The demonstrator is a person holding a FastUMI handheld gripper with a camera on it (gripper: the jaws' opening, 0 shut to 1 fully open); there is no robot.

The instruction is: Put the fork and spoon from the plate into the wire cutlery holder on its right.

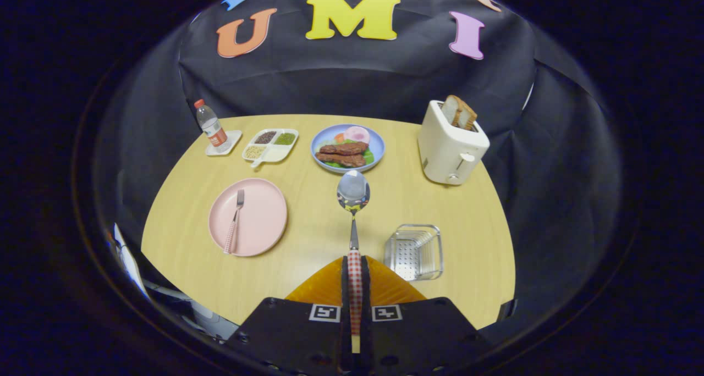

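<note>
My gripper (355, 266) is shut on the checked handle of the spoon (353, 194), which sticks straight out ahead of the fingers with its shiny bowl held above the wooden table. The pink plate (264, 200) lies to the left of the fingers, and the fork (234, 222) with a matching checked handle rests on it, tines pointing away. The wire cutlery holder (414, 250) stands on the table just right of the fingers, its inside bare.
Beyond the spoon sits a blue plate of food (347, 147). A white toaster (451, 145) with bread stands at the back right. A divided snack dish (270, 144) and a water bottle (211, 126) on a coaster are at the back left.
</note>
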